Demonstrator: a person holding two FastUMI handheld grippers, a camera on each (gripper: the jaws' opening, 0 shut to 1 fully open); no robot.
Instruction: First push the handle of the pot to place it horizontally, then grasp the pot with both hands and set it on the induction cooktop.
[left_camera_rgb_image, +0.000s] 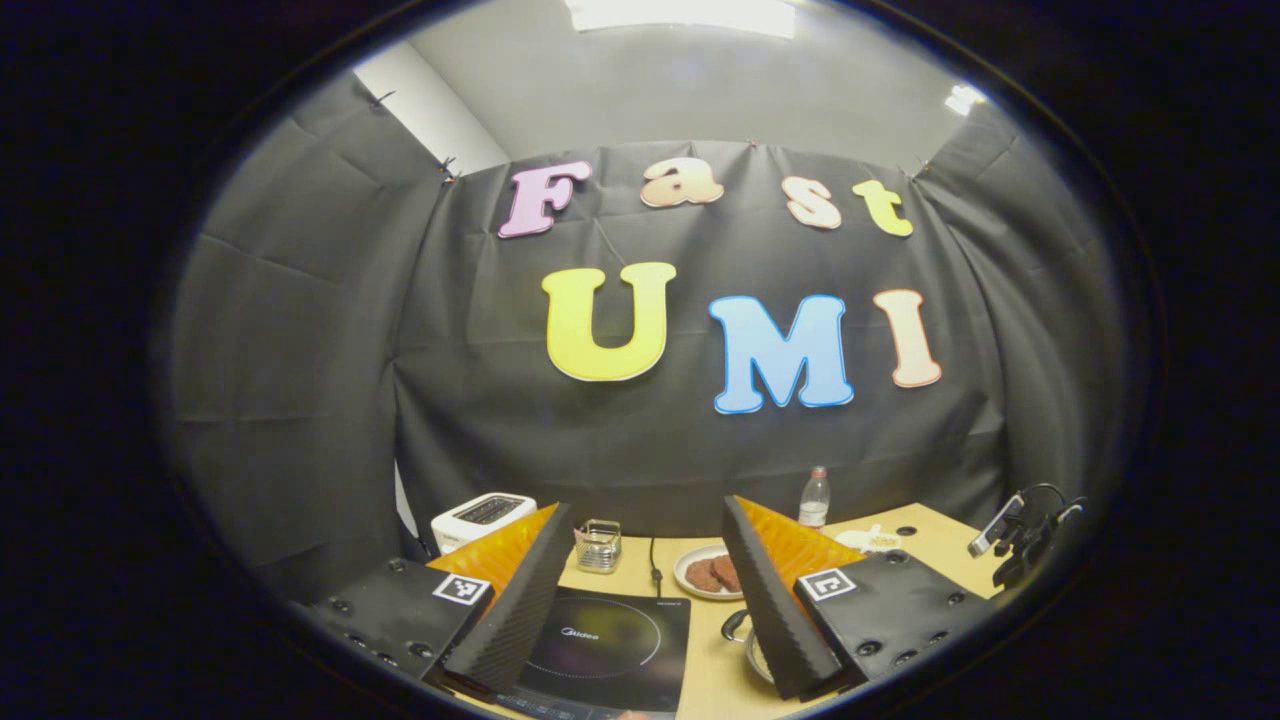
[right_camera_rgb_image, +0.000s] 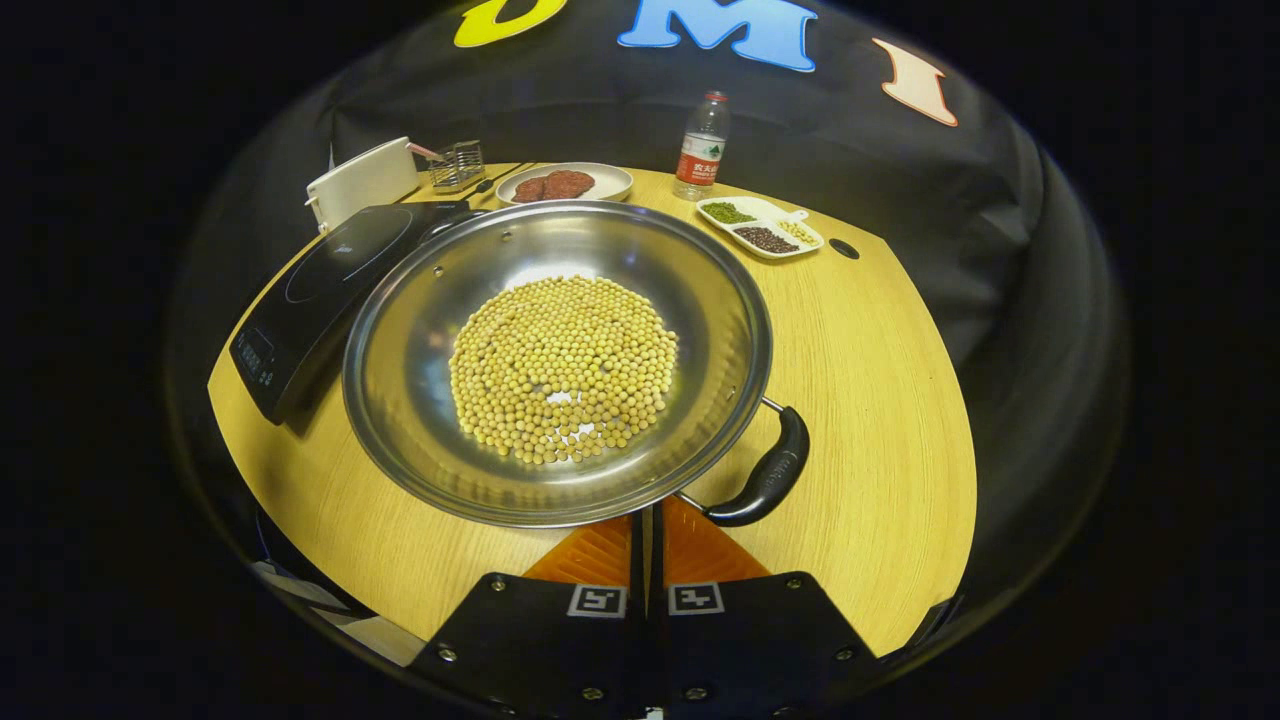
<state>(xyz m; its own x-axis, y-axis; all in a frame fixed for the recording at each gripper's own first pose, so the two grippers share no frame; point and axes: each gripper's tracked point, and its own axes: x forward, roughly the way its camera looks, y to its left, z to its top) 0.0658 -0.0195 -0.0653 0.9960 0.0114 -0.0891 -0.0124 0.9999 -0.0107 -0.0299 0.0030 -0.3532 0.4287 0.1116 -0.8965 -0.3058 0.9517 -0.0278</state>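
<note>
In the right gripper view a steel pot holding soybeans stands on the wooden table, its left rim beside the black induction cooktop. One black handle points to the lower right. My right gripper is shut, its tips at the pot's near rim just left of that handle, with nothing held. In the left gripper view my left gripper is raised and open wide. Below it lies the cooktop, and a bit of the pot peeks out behind one finger.
Along the back of the table stand a white toaster, a wire basket, a plate of brown patties, a water bottle and a divided dish of beans. A dark device with a cable sits at the table's right edge.
</note>
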